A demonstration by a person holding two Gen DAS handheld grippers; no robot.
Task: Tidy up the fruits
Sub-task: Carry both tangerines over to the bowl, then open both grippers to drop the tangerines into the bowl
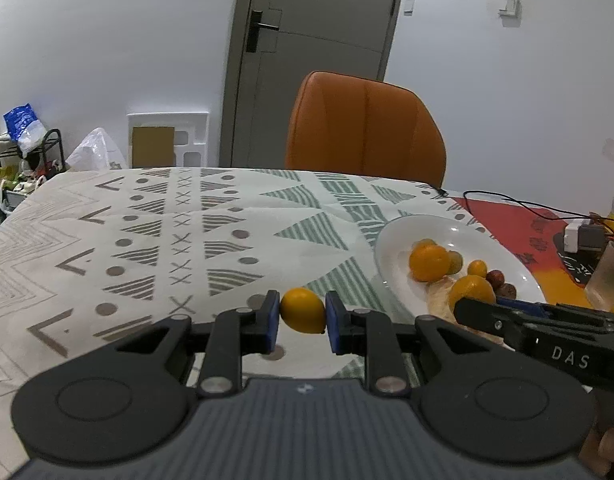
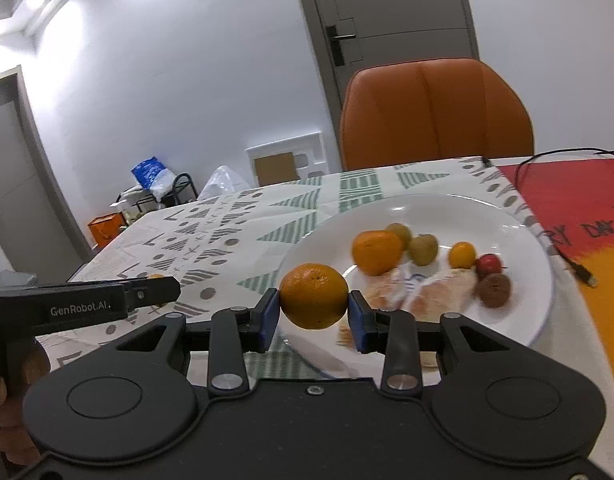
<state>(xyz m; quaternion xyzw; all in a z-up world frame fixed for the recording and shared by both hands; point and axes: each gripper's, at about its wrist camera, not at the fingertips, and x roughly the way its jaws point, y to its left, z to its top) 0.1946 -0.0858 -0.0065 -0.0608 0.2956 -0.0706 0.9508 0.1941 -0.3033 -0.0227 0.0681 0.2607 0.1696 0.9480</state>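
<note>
My left gripper [image 1: 302,316] is shut on a small yellow-orange fruit [image 1: 303,315], held above the patterned tablecloth left of the white plate [image 1: 391,248]. My right gripper [image 2: 313,308] is shut on an orange [image 2: 313,295], held over the near left rim of the plate [image 2: 519,320]. On the plate lie another orange [image 2: 377,251], two green fruits [image 2: 423,249], a small yellow fruit [image 2: 461,255], a red fruit [image 2: 489,264], a brown fruit [image 2: 494,289] and peeled pale segments [image 2: 439,292]. The right gripper also shows in the left wrist view [image 1: 479,300].
An orange chair [image 1: 365,128] stands behind the table. A black cable [image 2: 547,168] runs over a red mat [image 2: 579,200] right of the plate. A frosted cup [image 1: 609,276] and a white adapter [image 1: 575,236] sit at the far right.
</note>
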